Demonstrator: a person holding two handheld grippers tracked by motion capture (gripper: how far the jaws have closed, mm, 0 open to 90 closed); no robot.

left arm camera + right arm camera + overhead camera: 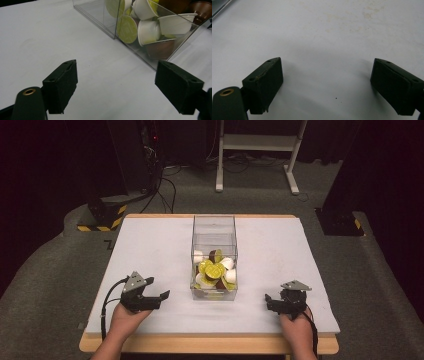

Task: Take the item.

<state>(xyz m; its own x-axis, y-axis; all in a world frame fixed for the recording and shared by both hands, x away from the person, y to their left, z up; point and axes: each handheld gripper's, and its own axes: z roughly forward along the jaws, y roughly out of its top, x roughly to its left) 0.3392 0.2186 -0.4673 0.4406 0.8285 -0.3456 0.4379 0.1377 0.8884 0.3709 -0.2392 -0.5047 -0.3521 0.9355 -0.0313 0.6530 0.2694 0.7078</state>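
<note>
Your left gripper (159, 298) rests on the white table cover (150, 245) near the table's near-left edge, its jaws spread wide with nothing between them, angled toward the clear plastic box (214, 227) just to its right. That box stands at the centre of the table and holds a heap of coffee capsules (215, 270), white, brown and some with yellow-green lids, piled against its near wall. Your right gripper (272, 302) rests at the near right, well apart from the box, jaws likewise spread over bare cover.
</note>
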